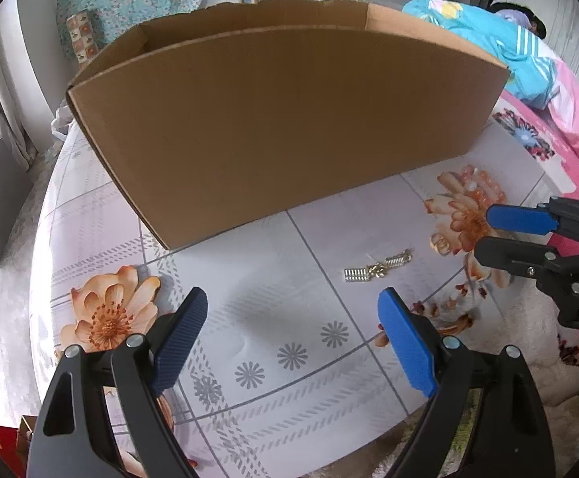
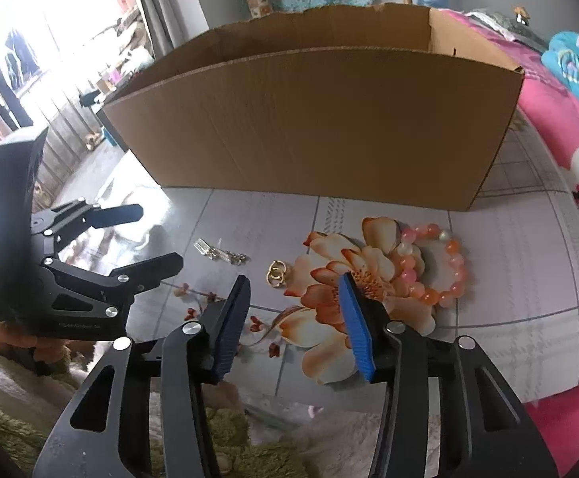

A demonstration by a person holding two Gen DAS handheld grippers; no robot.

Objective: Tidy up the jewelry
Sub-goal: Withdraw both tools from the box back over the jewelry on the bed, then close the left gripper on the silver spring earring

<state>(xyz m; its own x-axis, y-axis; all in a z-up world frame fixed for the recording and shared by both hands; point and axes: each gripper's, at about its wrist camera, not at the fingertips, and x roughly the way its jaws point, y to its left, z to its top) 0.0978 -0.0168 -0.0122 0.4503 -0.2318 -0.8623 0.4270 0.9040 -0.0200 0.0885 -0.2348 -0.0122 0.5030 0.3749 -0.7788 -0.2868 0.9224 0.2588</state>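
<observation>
A metal chain piece [image 1: 377, 267] lies on the flowered tablecloth [image 1: 273, 318], just beyond my left gripper [image 1: 291, 298], which is open and empty. In the right wrist view the same chain [image 2: 220, 253] lies at left, a pair of gold rings [image 2: 276, 273] sits ahead of my right gripper [image 2: 295, 285], and a pink-orange bead bracelet [image 2: 435, 265] lies to the right. The right gripper's jaws stand apart with nothing between them. The right gripper [image 1: 496, 235] enters the left wrist view from the right. The left gripper [image 2: 158, 235] shows at the left of the right wrist view.
A large open cardboard box [image 1: 289, 119] stands behind the jewelry and blocks the far side of the table. Pink and blue bedding [image 1: 548, 79] lies to the right. A fluffy rug [image 2: 18, 398] shows below the table's near edge.
</observation>
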